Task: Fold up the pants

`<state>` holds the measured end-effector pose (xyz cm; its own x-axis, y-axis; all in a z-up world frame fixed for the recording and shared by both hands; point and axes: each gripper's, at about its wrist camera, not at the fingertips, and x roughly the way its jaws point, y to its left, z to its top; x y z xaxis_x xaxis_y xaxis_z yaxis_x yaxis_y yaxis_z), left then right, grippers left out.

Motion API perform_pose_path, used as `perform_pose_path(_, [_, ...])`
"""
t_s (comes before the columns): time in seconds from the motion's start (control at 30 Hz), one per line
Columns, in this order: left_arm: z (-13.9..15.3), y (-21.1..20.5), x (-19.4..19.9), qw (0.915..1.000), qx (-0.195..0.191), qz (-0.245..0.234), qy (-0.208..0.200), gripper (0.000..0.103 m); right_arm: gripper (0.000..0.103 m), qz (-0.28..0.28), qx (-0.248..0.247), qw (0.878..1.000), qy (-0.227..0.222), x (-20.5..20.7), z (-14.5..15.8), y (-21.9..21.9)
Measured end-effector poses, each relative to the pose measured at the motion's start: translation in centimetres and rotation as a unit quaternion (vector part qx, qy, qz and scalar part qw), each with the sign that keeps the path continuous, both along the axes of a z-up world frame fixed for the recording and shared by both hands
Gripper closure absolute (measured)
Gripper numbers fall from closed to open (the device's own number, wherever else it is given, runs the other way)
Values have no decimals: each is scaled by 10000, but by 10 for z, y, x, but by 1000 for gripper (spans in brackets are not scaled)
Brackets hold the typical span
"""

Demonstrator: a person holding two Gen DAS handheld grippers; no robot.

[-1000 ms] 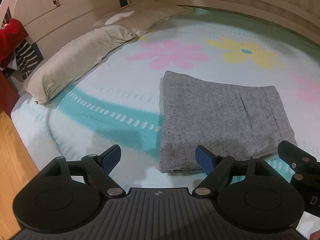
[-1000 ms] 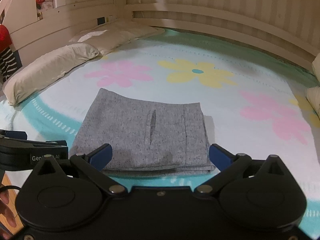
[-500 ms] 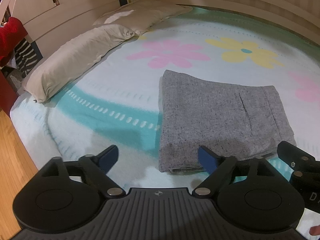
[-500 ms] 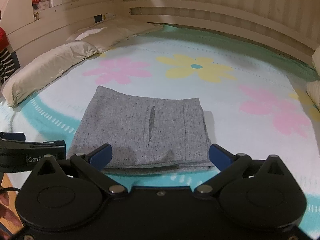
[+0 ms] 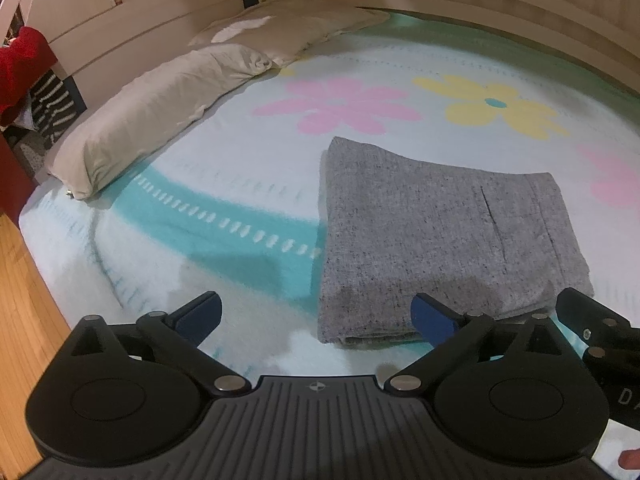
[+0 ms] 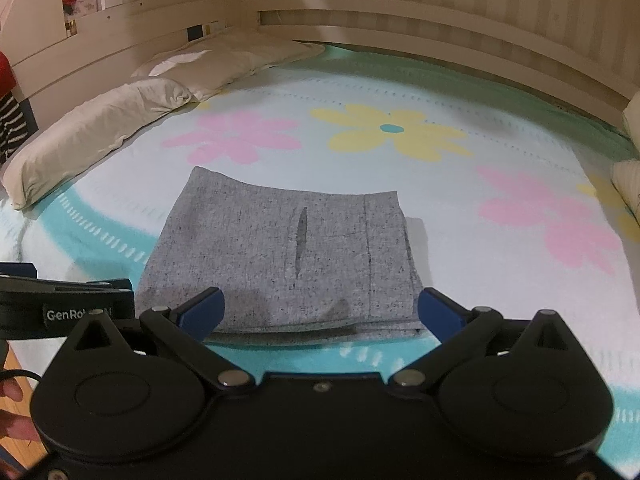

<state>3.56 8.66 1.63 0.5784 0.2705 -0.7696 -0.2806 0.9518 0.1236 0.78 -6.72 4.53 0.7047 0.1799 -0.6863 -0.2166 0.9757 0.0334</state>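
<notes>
A pillow (image 5: 148, 116) lies along the left edge of the bed (image 5: 224, 160). The left gripper (image 5: 316, 318) has just been opening its jaws; they stand wide, with nothing between them. The folded grey pants (image 5: 440, 232) lie flat on the flowered sheet, near its front edge. The right gripper (image 6: 320, 312) hangs over their near edge, jaws spread, holding nothing.

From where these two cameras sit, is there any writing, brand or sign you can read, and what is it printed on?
"GenRo", with the remaining letters hidden: white print on the side of the left gripper, seen from the right wrist view.
"D", cut off by the picture edge: pale print on the right gripper, seen from the left wrist view.
Nothing readable on the folded grey pants or the flowered bedspread.
</notes>
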Motion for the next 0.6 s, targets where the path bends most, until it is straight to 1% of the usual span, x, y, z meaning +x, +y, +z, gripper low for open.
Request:
perform_pose_path(0.13, [-3, 0, 1, 9999, -83, -25, 71, 1, 0, -4, 6, 10000, 9, 0, 0, 0])
perform_pose_path(0.6, [-1, 0, 1, 10000, 71, 7, 56, 1, 0, -30, -13, 10000, 67, 1, -3, -2])
